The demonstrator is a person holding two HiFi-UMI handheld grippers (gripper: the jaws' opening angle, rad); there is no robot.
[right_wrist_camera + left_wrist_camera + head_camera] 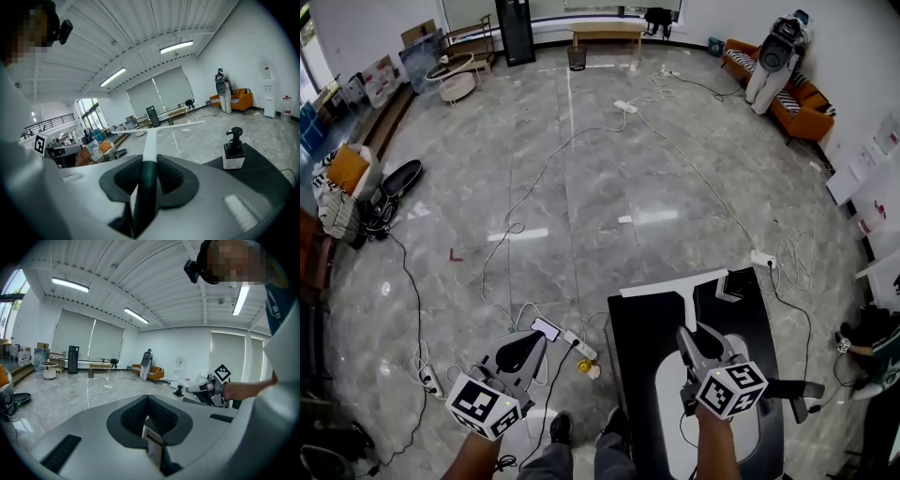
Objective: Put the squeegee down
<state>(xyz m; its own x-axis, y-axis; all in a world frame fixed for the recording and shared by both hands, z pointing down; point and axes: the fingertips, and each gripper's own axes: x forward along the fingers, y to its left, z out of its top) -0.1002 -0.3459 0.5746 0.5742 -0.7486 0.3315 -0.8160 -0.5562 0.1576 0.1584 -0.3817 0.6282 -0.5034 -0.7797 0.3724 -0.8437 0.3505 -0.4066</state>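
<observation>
Squeegee [687,302] long axis pts fwd, away.

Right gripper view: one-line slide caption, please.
Right gripper holds a white T-shaped squeegee by its dark handle, black pump bottle beyond.

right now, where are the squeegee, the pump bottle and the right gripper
squeegee [150,143], right gripper view, white shaft
pump bottle [233,160], right gripper view, label
right gripper [692,336], head view, between fingertips

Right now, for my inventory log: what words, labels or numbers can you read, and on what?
No text is readable.
Pump bottle label: print too small.
Papers on the right wall: too small.
Left marker cube, right marker cube: square patterns, no letters.
Squeegee: no print visible.
</observation>
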